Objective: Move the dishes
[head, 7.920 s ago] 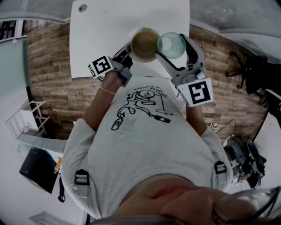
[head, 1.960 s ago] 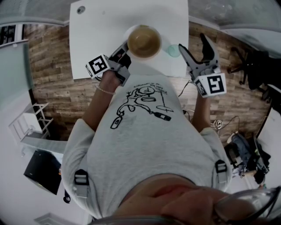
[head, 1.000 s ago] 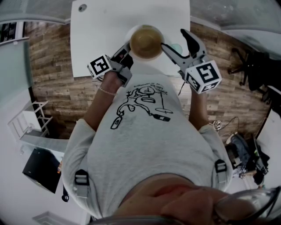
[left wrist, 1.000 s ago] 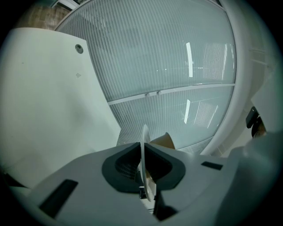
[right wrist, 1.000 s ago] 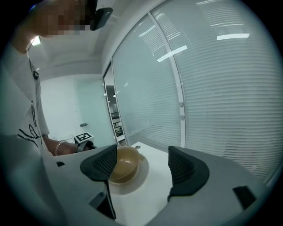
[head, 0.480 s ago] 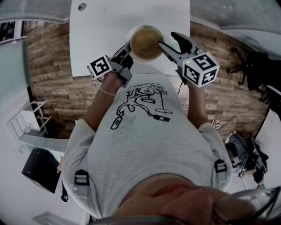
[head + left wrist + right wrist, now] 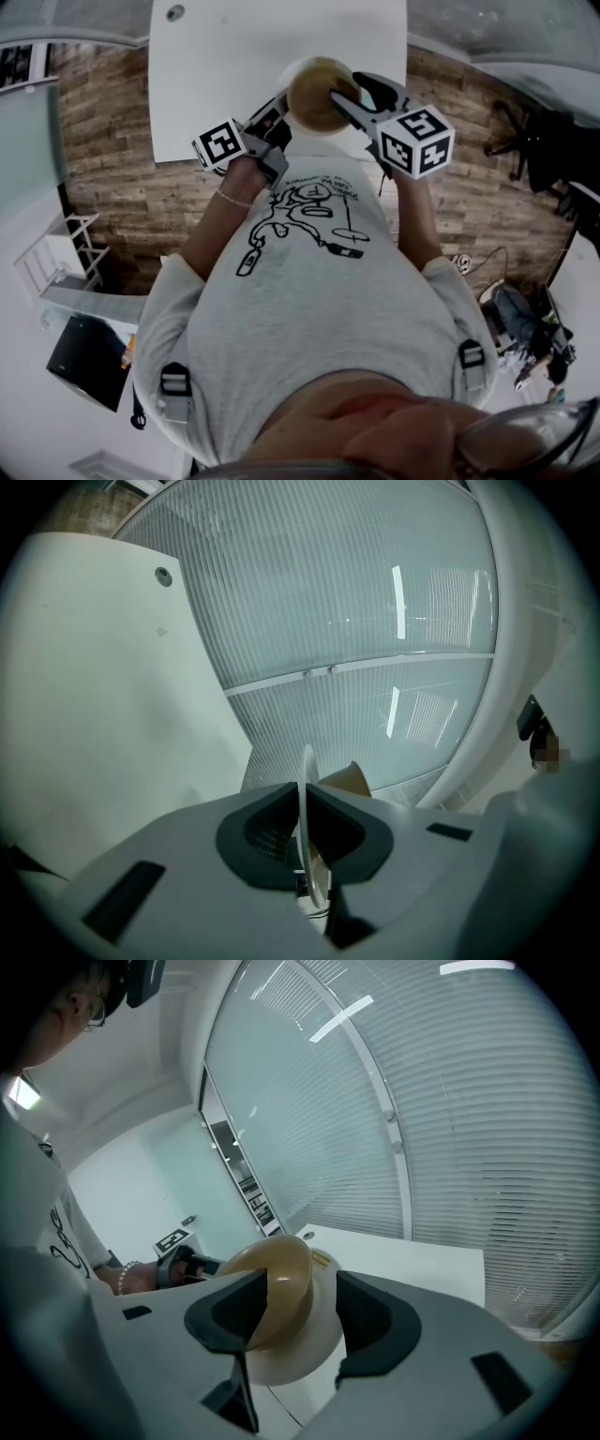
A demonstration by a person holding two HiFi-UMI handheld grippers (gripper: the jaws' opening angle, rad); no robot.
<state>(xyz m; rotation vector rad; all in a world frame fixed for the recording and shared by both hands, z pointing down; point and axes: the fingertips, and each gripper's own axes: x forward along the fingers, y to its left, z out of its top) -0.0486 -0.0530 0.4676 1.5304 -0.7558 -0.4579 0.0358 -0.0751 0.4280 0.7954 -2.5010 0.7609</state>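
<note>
L tongs (image 7: pixel 279 105) clamped tight on the white plate's (image 7: pixel 306 771) near rim, R tongs (image 7: pixel 352 94) just been closing round the tan bowl's (image 7: pixel 317 92) rim w/ a gap left, bowl sitting on plate at the white counter's (image 7: pixel 225 66) near edge.

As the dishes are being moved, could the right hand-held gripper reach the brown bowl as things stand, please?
Probably yes: the right hand-held gripper straddles the brown bowl at its rim, its jaws have just been closing, and nothing blocks them.

The left tool (image 7: pixel 278 106) and right tool (image 7: pixel 350 94) flank a brown bowl (image 7: pixel 317 92) on a plate (image 7: pixel 292 69) over the white table (image 7: pixel 220 70).
</note>
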